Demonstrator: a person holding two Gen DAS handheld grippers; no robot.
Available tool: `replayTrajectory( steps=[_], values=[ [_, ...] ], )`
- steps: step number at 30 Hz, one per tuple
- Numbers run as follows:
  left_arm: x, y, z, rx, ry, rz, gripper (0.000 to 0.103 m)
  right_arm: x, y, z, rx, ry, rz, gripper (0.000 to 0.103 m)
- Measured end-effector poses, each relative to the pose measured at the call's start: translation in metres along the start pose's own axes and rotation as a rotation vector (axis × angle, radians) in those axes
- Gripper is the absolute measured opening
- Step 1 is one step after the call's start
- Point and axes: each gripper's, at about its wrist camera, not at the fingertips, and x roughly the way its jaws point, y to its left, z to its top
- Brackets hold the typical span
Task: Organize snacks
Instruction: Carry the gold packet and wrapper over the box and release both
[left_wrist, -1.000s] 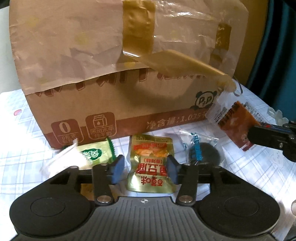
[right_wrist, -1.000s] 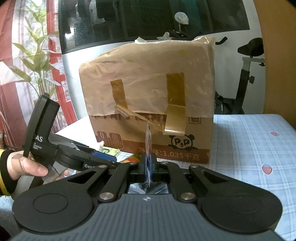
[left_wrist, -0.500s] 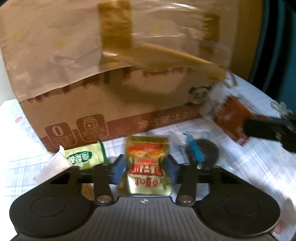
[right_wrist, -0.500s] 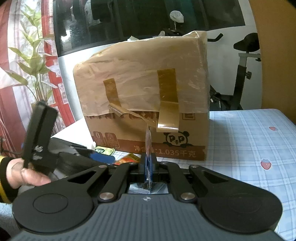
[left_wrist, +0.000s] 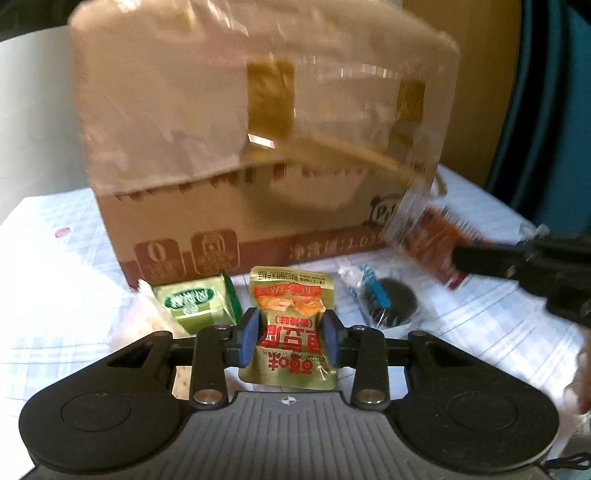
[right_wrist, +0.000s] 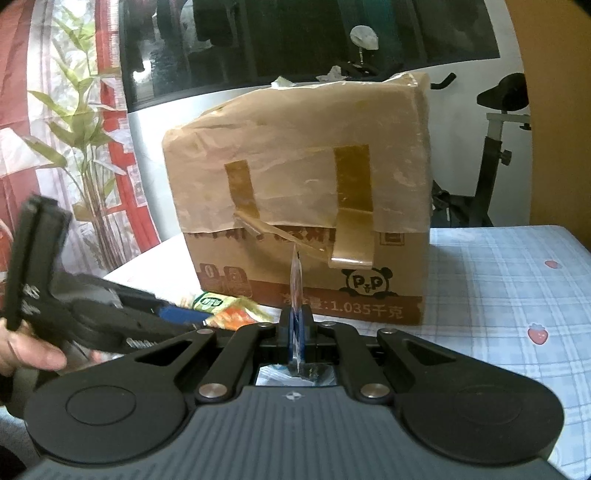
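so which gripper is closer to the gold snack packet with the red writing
Left. The left gripper has the gold packet between its closing jaws. The right gripper sits off to the side, shut on a thin clear-edged packet.

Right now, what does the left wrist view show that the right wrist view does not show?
Only the left wrist view shows the dark round snack in clear wrap and the flat side of the red-brown packet in the right tool. Only the right wrist view shows the plant and exercise bike. Both show the cardboard box, green packet and gold packet, on which the left tool is closing.
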Motion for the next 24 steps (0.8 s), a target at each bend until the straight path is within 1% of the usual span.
replayTrajectory(
  steps=[7,9,11,13,16,19,21,24],
  values=[
    [-0.041,0.009,-0.003,-0.012,-0.045,-0.002,0.039,0.003,0.015,-0.005,-0.051,0.035,0.043,0.003],
    [-0.053,0.012,-0.001,-0.027,-0.067,0.001,0.039,0.001,0.02,-0.002,-0.062,0.024,0.053,0.003],
    [-0.056,0.01,0.006,-0.037,-0.101,-0.002,0.039,-0.003,0.022,0.006,-0.059,-0.007,0.067,0.003],
    [-0.069,0.013,0.017,-0.04,-0.141,0.0,0.039,-0.011,0.024,0.02,-0.057,-0.054,0.077,0.003],
    [-0.095,0.017,0.041,-0.046,-0.228,0.003,0.039,-0.022,0.024,0.047,-0.059,-0.137,0.086,0.003],
    [-0.117,0.023,0.071,-0.042,-0.334,0.016,0.039,-0.032,0.019,0.085,-0.064,-0.22,0.08,0.003],
    [-0.126,0.026,0.097,-0.018,-0.388,0.034,0.039,-0.031,0.014,0.109,-0.077,-0.242,0.056,0.003],
    [-0.128,0.031,0.13,0.0,-0.432,0.054,0.039,-0.022,0.003,0.143,-0.09,-0.263,0.015,0.003]
  ],
)
